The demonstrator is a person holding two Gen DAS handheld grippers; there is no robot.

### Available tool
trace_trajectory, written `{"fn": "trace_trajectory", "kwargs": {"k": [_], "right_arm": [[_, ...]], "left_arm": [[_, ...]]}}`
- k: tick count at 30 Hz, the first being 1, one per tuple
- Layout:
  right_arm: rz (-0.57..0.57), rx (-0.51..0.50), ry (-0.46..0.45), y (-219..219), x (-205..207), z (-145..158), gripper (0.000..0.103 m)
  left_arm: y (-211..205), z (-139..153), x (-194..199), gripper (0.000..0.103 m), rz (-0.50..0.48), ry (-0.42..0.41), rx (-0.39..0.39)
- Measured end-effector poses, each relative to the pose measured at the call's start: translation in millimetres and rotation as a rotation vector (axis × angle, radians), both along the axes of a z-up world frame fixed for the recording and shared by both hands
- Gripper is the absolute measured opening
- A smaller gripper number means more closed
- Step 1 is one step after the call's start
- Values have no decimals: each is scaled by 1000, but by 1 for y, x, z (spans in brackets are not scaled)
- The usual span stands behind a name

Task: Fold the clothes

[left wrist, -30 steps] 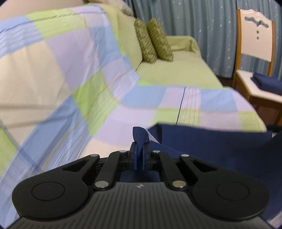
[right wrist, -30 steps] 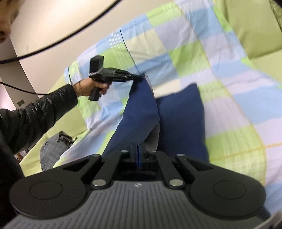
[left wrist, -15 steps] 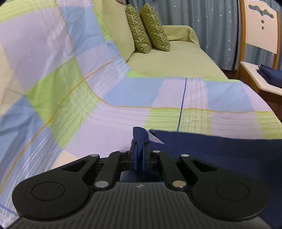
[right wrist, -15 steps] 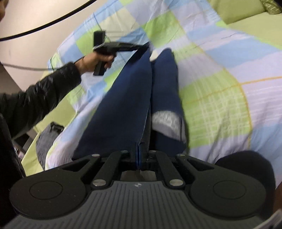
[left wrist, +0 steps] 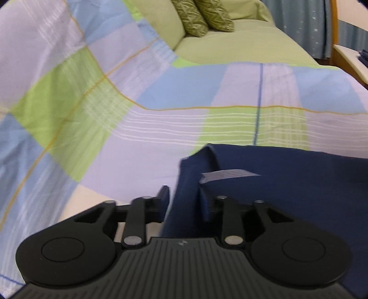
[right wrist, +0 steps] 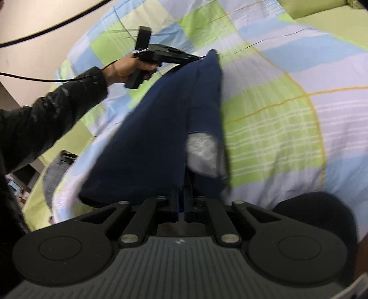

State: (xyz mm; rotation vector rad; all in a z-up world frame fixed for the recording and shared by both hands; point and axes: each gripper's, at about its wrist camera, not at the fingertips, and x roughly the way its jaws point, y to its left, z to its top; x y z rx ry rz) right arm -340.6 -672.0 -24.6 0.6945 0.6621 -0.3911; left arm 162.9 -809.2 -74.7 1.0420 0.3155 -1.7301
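A navy blue garment [left wrist: 276, 184] lies folded lengthwise on the checked bedsheet [left wrist: 161, 128], a grey label showing inside it. My left gripper [left wrist: 184, 197] is open, its fingers spread on either side of the garment's corner. In the right wrist view the garment [right wrist: 156, 138] stretches from my right gripper [right wrist: 182, 202], which is shut on its near edge, to the left gripper [right wrist: 200, 57] at its far corner. A pale grey lining patch [right wrist: 202, 156] shows near my right gripper.
Two green patterned cushions [left wrist: 202, 16] lean on the green sofa cover [left wrist: 241, 46] at the back. A wooden chair [left wrist: 347, 57] with folded navy cloth stands at the right. A grey garment [right wrist: 55, 172] lies at the bed's left edge. A cable [right wrist: 46, 34] hangs overhead.
My left gripper lowered the garment's corner onto the sheet and opened its fingers. My right gripper stayed shut on the near edge and moved down with the cloth.
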Motion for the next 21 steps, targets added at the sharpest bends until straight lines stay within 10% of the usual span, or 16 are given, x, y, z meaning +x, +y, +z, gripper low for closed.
{"fn": "trace_trajectory", "kwargs": {"k": [21], "right_arm": [[74,-199,-44,-10,33,57,25]], "left_arm": [[133,26,-73,54,87,-243,-30]]}}
